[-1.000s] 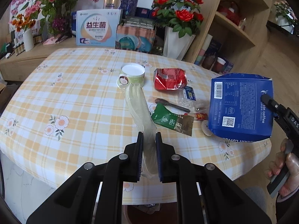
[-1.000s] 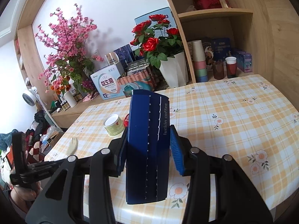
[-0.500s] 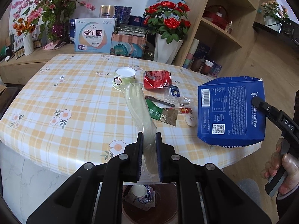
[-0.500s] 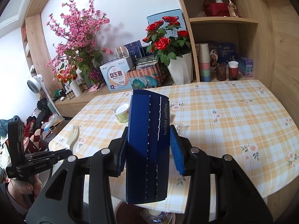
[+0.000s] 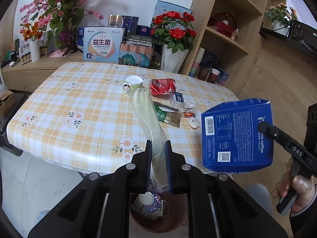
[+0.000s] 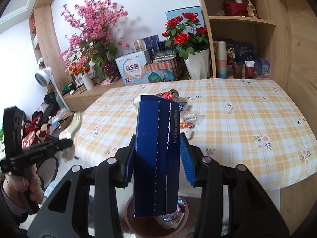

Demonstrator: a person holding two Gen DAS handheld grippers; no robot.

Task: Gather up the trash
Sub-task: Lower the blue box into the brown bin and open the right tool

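Note:
My left gripper (image 5: 158, 156) is shut on a cream plastic fork in a clear wrapper (image 5: 146, 115), which sticks out over the table edge. The right gripper (image 6: 158, 140) is shut on a blue coffee bag (image 6: 156, 148), held upright; the bag (image 5: 235, 132) also shows at the right of the left wrist view. A brown trash bin (image 5: 176, 218) on the floor lies below both grippers, with a paper cup and wrappers inside. On the checked tablecloth (image 5: 79, 99) lie a paper cup (image 5: 132, 82), a crushed red can (image 5: 162, 86), a green sachet (image 5: 168, 117) and small packets.
Behind the table stand boxes, a white vase of red roses (image 5: 174, 59) and pink blossoms (image 5: 59, 4). Wooden shelves (image 5: 227, 35) with cups rise at the right. A person's hand (image 5: 297, 190) grips the right tool's handle. Clutter lies on the floor left of the table (image 6: 49, 119).
Both grippers have drawn back from the table with their loads still held. The table edge has receded and the trash bin has come into view beneath them.

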